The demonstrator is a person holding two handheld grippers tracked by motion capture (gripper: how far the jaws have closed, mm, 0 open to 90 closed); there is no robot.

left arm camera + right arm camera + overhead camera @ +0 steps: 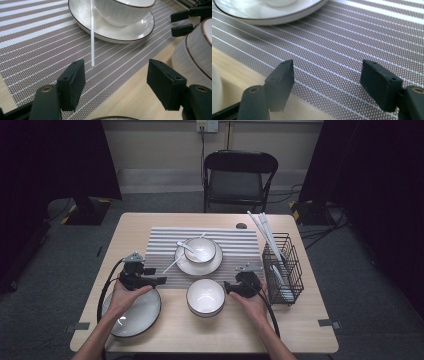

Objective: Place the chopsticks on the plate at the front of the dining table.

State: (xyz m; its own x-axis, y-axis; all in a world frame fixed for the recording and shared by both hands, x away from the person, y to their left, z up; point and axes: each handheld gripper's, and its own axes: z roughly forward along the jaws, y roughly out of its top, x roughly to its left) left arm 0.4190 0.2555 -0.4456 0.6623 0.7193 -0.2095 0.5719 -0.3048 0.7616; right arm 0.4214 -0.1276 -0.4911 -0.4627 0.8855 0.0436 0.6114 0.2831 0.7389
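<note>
Chopstick [92,32], white and slender, lies with its far end resting on the rim of the saucer [130,35] and its near tip down on the striped placemat [37,37], just ahead of the left gripper [116,85]. In the left gripper view its long axis runs almost straight away from the jaws, and the tip sits a little toward the left jaw rather than centred in the gap. The left gripper stands wide open and holds nothing; no pad touches the chopstick. In the high view the same chopstick [172,263] slants from the saucer [186,265] down toward the left gripper [162,280], which is plainly the nearer of the two. The right gripper [327,82] is also wide open and empty, poised over the placemat's near edge where it meets the wooden surface [234,72]; in the high view it [226,287] sits just beside the front bowl [205,296]. A cup [200,249] with a spoon [191,249] stands on the saucer, a dark-rimmed plate [142,312] lies under the left hand [125,296], and a wire rack [285,265] of white utensils stands at the right. Judged from this layout, a grasp would require the left gripper to shift slightly sideways to bracket the tip. No brand, label or writing is legible.
</note>
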